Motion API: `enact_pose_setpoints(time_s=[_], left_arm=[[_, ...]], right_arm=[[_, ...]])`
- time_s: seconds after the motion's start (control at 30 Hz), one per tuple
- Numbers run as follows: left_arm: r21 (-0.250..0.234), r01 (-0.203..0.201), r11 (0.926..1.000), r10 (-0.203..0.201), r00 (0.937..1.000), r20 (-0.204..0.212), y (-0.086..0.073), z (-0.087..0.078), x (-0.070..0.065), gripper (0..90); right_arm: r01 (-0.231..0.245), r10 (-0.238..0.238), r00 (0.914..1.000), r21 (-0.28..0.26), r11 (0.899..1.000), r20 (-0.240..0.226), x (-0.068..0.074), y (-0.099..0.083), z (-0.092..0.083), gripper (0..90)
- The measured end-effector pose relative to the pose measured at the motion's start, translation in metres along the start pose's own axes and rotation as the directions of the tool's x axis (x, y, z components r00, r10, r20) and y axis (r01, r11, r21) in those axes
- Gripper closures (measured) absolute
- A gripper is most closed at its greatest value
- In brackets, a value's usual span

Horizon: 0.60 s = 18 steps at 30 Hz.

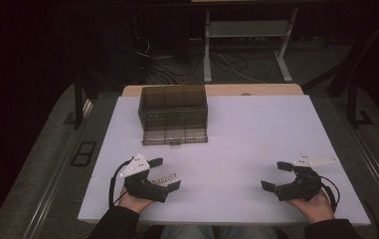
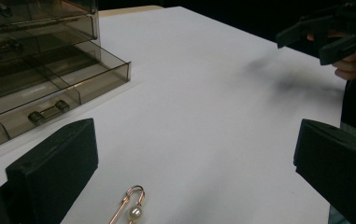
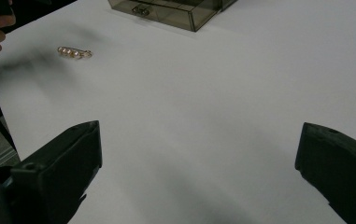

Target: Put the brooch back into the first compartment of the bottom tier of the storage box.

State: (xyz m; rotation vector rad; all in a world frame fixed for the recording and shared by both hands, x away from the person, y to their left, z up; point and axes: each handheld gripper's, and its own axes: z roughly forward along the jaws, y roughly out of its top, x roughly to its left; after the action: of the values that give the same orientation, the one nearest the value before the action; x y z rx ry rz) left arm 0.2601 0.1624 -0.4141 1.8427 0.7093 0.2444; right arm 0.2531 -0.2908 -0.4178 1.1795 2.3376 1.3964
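We held the left gripper [image 1: 166,173] wide open over the table [image 1: 236,129], a pearl pin [image 2: 131,209] lying between its jaws. The right gripper [image 1: 276,175] was wide open too, holding nothing. The drawer box [image 1: 173,113] stood ahead of the left gripper.

We see a smoky drawer box [image 1: 173,113] at upper centre of the white table [image 1: 256,139], its bottom drawer [image 2: 59,93] open, and a pearl pin [image 3: 74,52] lower left.
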Motion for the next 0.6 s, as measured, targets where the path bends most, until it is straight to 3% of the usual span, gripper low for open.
enact_pose_setpoints(time_s=[0.6], left_arm=[[0.106, -0.036, 0.9937, 0.034, 0.9991, 0.026, 0.017, -0.002, 0.003, 0.0]], right_arm=[[0.004, -0.005, 1.0, 0.008, 1.0, 0.004, 0.001, -0.001, -0.001, 0.2]])
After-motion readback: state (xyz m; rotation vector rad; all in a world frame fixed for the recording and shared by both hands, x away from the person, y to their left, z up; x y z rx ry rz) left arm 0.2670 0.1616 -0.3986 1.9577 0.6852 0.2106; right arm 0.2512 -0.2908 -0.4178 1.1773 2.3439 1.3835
